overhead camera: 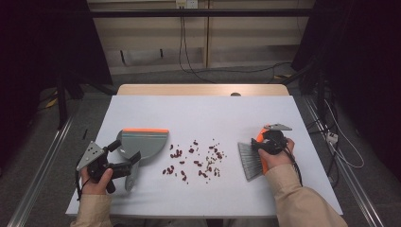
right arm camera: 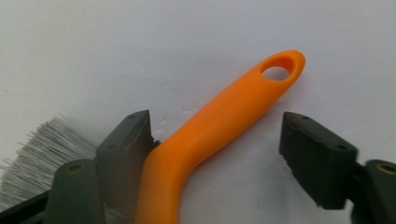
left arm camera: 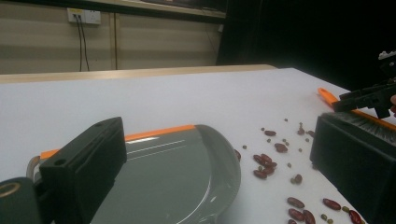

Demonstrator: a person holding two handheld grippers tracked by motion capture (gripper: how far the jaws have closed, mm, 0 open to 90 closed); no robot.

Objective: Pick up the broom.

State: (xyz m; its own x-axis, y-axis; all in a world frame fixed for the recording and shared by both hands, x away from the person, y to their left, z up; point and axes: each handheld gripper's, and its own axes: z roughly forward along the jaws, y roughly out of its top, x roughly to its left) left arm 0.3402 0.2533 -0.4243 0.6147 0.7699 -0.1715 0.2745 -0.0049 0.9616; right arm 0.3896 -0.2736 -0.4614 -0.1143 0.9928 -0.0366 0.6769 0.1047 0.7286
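On the white surface [overhead camera: 203,109], red beans [overhead camera: 194,161] lie centre. At nine o'clock, left gripper [overhead camera: 124,166] fingers clamp the dustpan [overhead camera: 142,144]; at three o'clock, right gripper [overhead camera: 259,144] fingers straddle the brush [overhead camera: 253,161] handle, not gripping.

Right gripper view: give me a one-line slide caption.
Right gripper with open jaws straddling the orange brush handle on the white table, grey bristles at left.

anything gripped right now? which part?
Left gripper is shut on the dustpan, at its handle. Right gripper holds nothing yet: its jaws straddle the brush's orange handle, one touching it, the other apart.
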